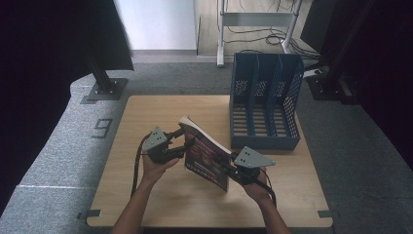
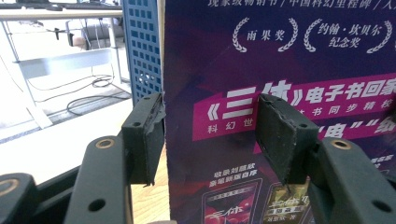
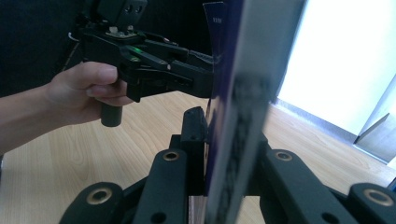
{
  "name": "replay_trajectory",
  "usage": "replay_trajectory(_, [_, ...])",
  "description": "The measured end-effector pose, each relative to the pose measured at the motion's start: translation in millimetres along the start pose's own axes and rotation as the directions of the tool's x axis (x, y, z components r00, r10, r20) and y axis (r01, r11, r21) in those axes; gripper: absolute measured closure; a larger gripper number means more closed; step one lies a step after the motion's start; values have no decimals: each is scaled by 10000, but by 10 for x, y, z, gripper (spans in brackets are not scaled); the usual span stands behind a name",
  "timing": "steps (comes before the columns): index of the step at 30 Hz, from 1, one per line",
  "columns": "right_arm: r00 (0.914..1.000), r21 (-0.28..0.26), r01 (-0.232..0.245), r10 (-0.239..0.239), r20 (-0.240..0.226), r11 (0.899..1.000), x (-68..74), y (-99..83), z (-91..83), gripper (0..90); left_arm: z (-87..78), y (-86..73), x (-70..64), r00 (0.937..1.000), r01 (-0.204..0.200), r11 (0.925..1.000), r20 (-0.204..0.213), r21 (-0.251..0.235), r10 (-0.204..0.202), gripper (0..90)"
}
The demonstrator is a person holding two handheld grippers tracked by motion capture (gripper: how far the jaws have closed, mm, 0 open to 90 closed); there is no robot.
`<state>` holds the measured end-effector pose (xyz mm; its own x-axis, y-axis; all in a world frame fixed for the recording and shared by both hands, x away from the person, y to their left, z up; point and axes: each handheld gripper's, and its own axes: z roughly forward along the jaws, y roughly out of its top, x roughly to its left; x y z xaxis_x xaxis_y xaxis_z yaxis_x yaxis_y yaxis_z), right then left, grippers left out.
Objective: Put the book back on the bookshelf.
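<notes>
Right hand-held gripper: my jaws are clamped on the lower edge of the book, one pad on each cover, as my right gripper view shows.
Left hand-held gripper: my jaws stand apart at the book's near edge; one pad is beside the spine edge, the other lies against the printed cover, not visibly pinching.
Book: held upright above the surface, cover facing me, its long axis running from 10 o'clock down to 4 o'clock in the high view.
File rack: blue, three slots, standing at the surface's far right, at about 1 o'clock from the book and close by.
Key relation: I judge my right hand nearer the rack; the book's long axis would need turning in line with a slot.
</notes>
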<state>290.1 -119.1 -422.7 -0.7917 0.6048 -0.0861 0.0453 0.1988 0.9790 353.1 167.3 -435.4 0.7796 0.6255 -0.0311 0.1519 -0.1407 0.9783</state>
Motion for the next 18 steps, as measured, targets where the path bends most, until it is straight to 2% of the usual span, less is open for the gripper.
replay_trajectory(8, [9998,563,-94,85,165,9984,-4,105,120,799,-47,15,2,10000,30,10000,-24,-1,-30,428])
replay_trajectory(14, [9976,533,-627,610,328,9966,-74,90,117,813,-55,24,-29,9998,-113,9999,-168,-99,111,414])
replay_trajectory(18, [9964,488,-775,757,388,9958,-93,85,119,814,-67,21,-53,9992,-236,9997,-334,-38,234,392])
